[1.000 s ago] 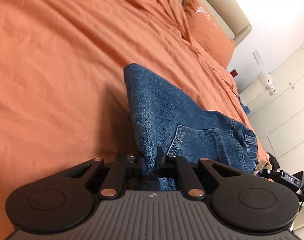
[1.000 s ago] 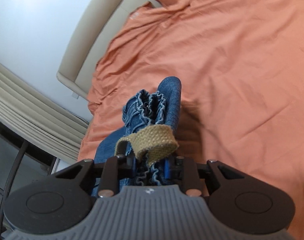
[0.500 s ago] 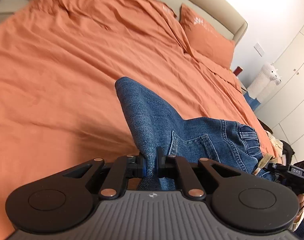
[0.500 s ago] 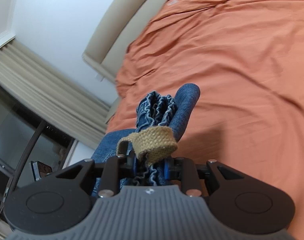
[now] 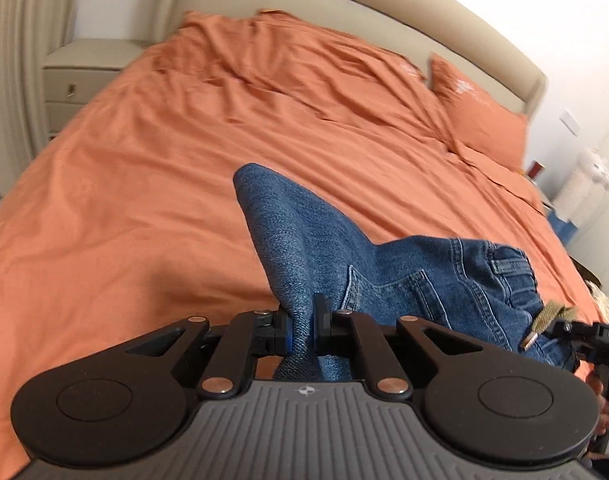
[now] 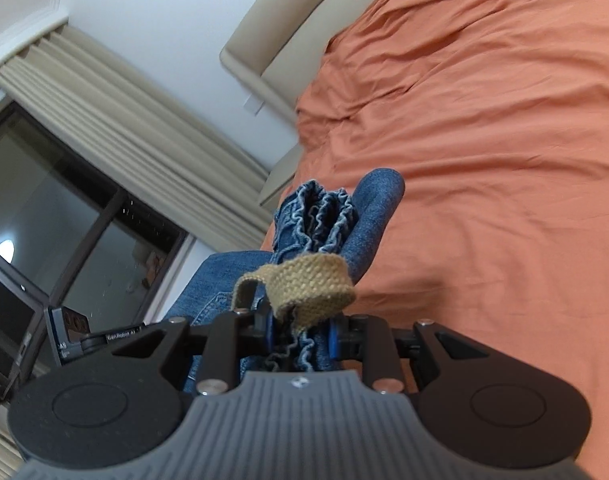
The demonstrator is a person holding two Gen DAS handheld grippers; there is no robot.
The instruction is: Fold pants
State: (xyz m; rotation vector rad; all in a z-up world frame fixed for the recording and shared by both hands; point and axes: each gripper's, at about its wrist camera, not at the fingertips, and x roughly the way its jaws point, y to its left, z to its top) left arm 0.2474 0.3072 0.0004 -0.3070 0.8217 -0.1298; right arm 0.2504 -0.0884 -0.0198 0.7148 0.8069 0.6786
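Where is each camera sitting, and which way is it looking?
Left wrist view: on the left gripper, looking down across the orange bed to the headboard; a hand shows at right.
Right wrist view: on the right gripper, facing the bed's edge, curtain and window; no body part shows.
Both show the jeans pinched in their jaws, and the bed.
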